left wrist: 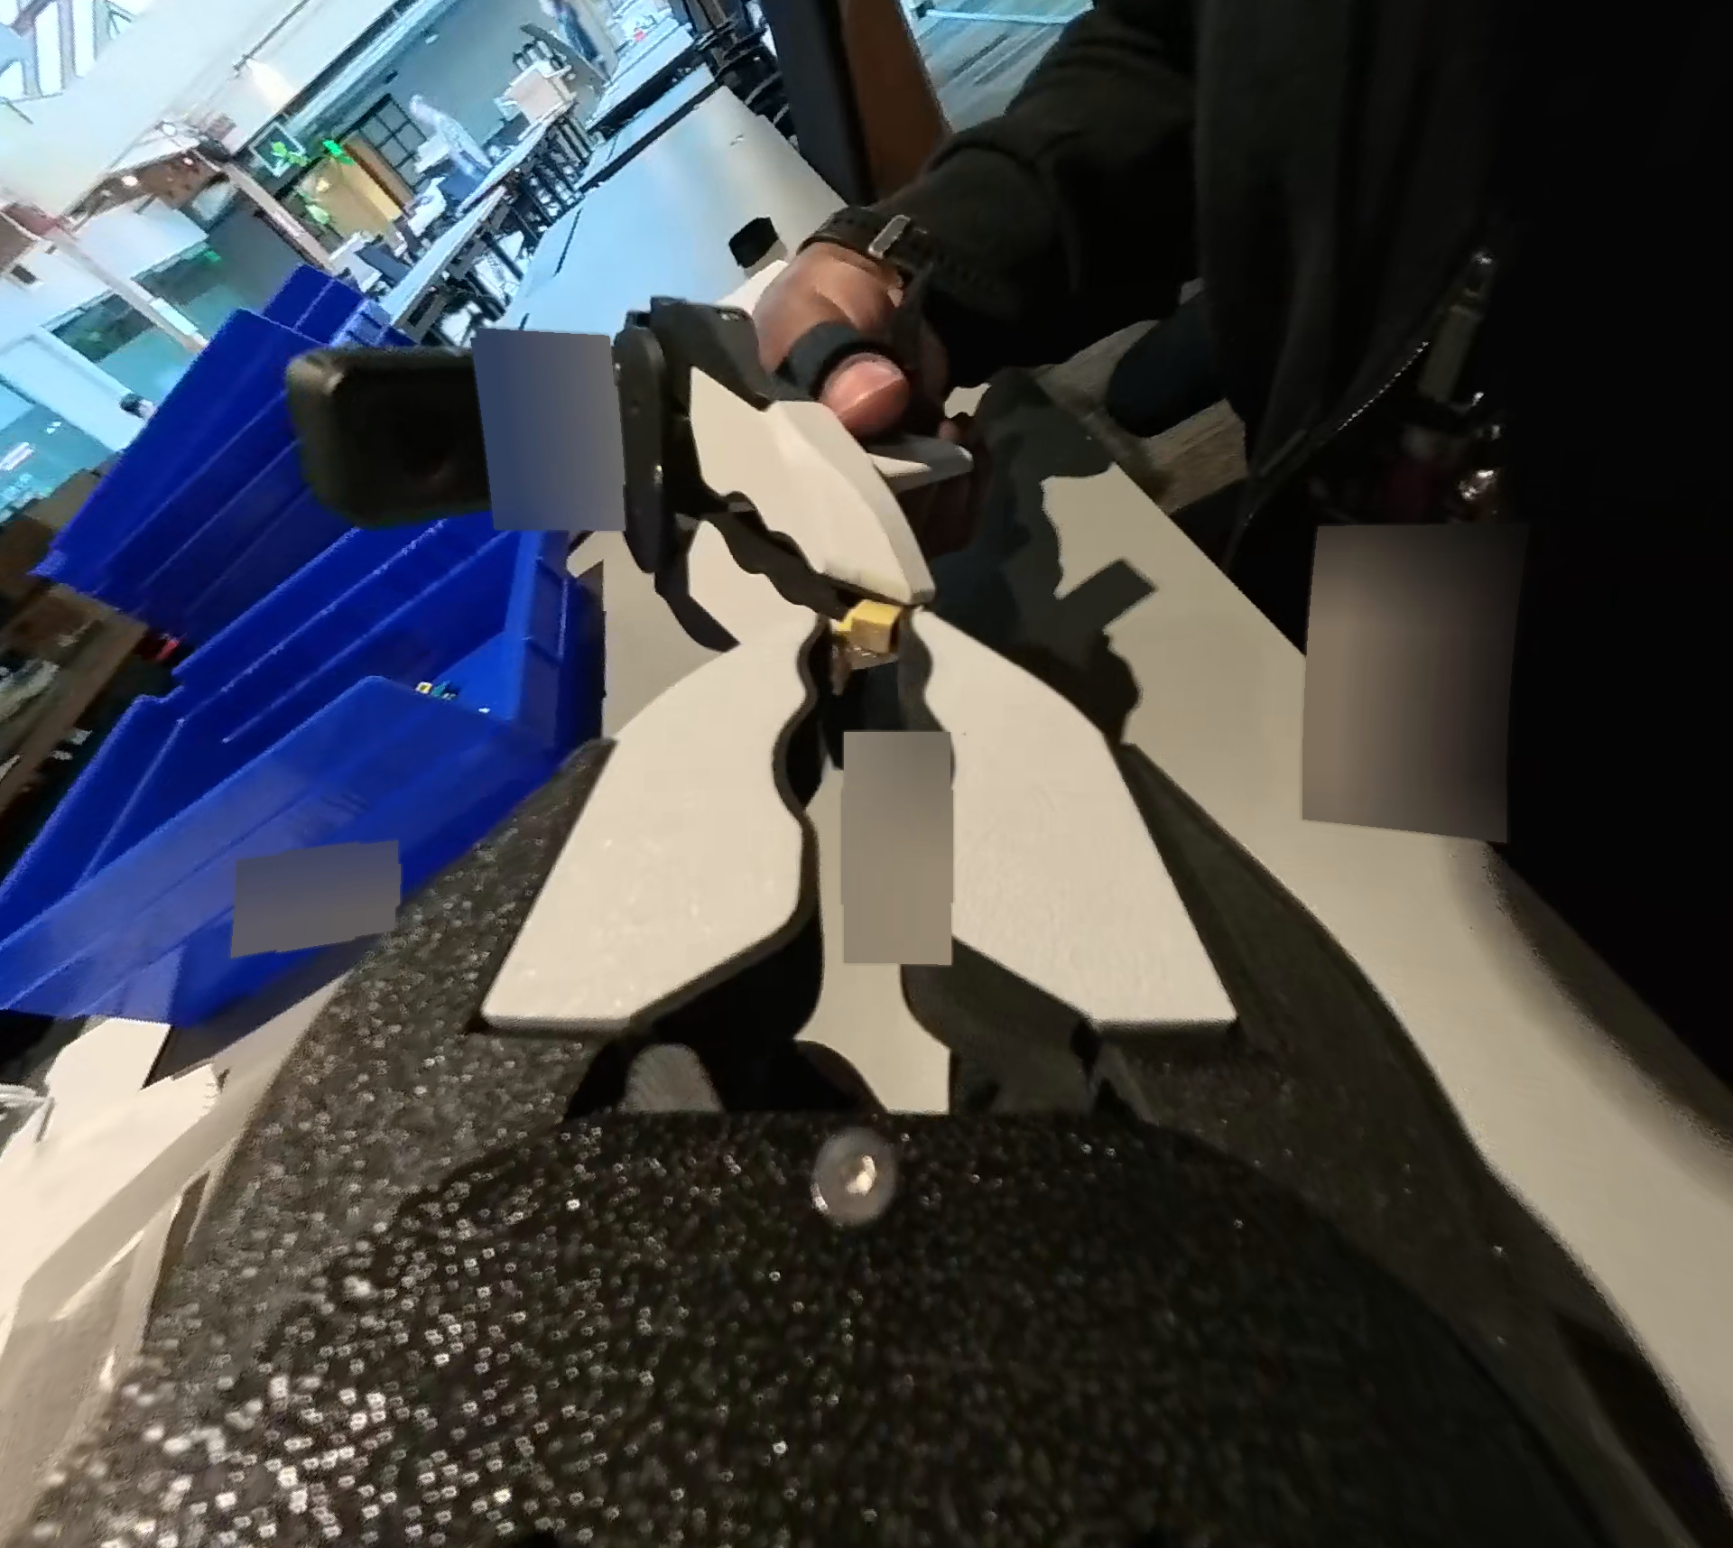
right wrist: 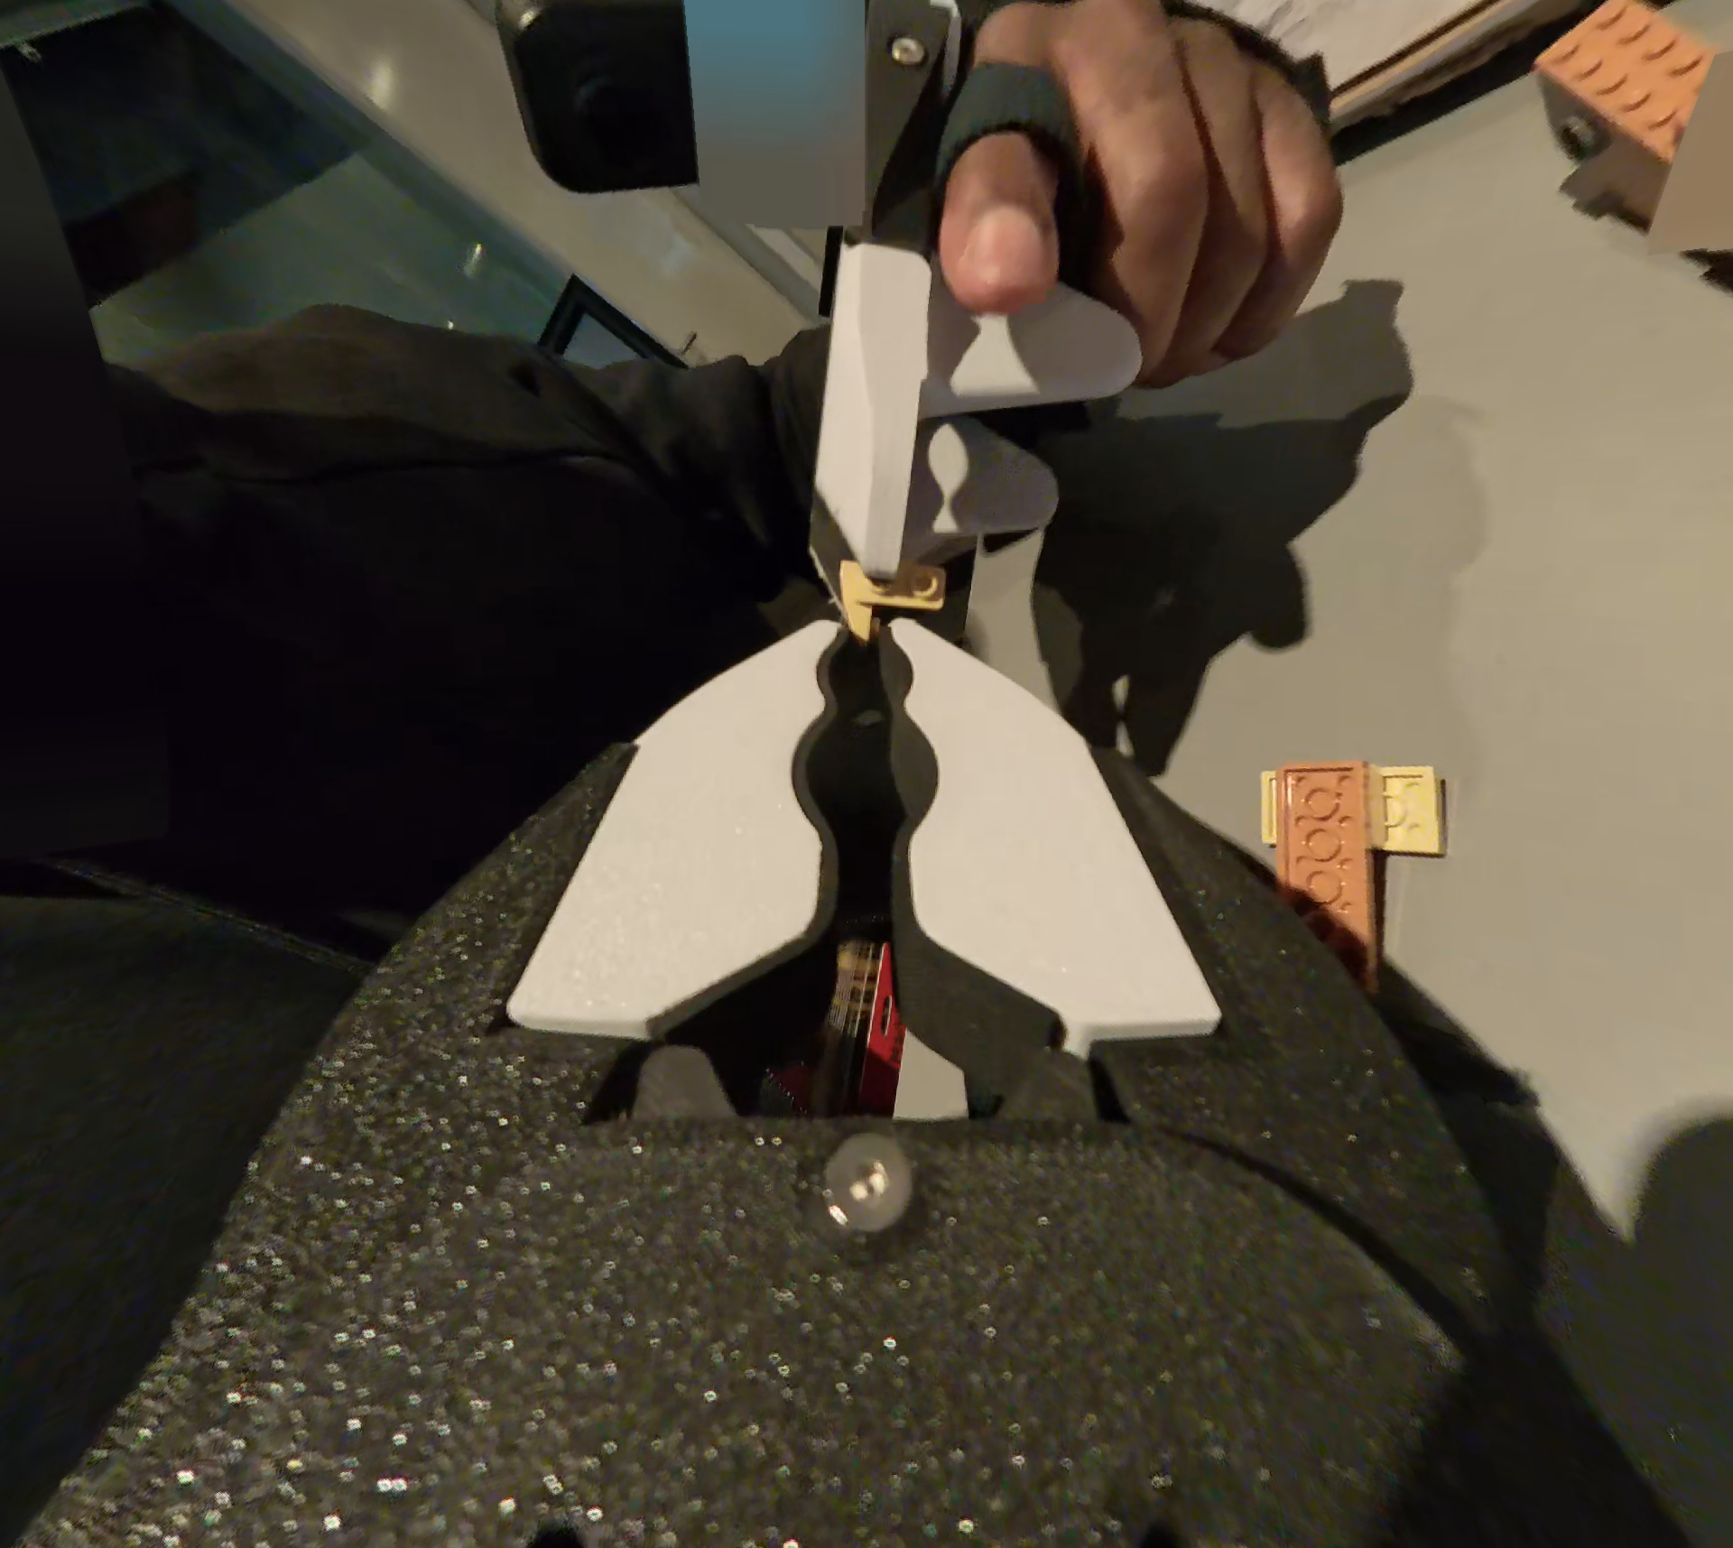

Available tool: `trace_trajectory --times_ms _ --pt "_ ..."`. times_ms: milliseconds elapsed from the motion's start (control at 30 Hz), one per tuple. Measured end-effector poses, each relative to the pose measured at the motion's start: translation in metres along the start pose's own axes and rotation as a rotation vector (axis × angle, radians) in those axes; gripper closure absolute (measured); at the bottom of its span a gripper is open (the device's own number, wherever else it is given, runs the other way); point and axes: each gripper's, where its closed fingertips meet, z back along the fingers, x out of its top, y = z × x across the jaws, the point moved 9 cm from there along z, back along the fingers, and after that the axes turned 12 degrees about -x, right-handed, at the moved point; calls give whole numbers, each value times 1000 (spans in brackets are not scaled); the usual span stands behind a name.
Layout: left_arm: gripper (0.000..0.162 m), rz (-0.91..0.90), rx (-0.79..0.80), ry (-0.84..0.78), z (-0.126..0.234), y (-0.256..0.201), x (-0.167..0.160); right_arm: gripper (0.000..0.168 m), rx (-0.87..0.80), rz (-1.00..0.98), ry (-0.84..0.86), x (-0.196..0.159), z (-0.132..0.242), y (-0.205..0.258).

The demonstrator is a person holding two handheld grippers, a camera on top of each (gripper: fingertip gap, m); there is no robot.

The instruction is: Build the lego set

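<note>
My left gripper [left wrist: 865, 642] is shut on a small tan lego piece [left wrist: 870, 623], held in the air above the table. My right gripper [right wrist: 865, 633] is shut on a small tan bracket piece [right wrist: 857, 607]. The two grippers meet tip to tip, and the two pieces touch. In the right wrist view the left gripper [right wrist: 877, 565] comes down from above and pinches a flat tan plate [right wrist: 917, 587]. In the left wrist view the right gripper [left wrist: 896, 593] reaches in from the upper left. The joint between the pieces is mostly hidden by the fingertips.
An orange plate on pale yellow plates [right wrist: 1332, 842] lies on the grey table [right wrist: 1454, 612] at the right. A large orange brick block [right wrist: 1627, 63] stands farther back. Blue bins [left wrist: 328, 706] are stacked at the left. The person's dark-clothed body is close behind. My two grippers' fingertips are within a few centimetres of each other. Both grippers' tips are roughly 20 cm from the large orange brick block [right wrist: 1627, 63].
</note>
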Motion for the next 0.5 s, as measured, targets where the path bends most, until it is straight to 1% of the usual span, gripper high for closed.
trace_trajectory --times_ms 100,200,300,367,433,500 --pt "150 -11 8 8 0 -2 -2 163 -10 3 11 0 -1 -1" --pt "150 14 19 9 -1 -3 -5 161 -54 30 21 0 -1 -1" --pt "151 56 43 -3 -2 -4 -10 148 -154 85 29 1 2 -1" --pt "151 93 74 9 -1 -5 -14 142 -262 145 34 1 8 0" --pt "151 140 112 52 1 -4 -21 142 -421 224 56 -1 15 -1" --pt "150 205 142 106 4 -2 -28 142 -586 300 118 -6 16 -3"
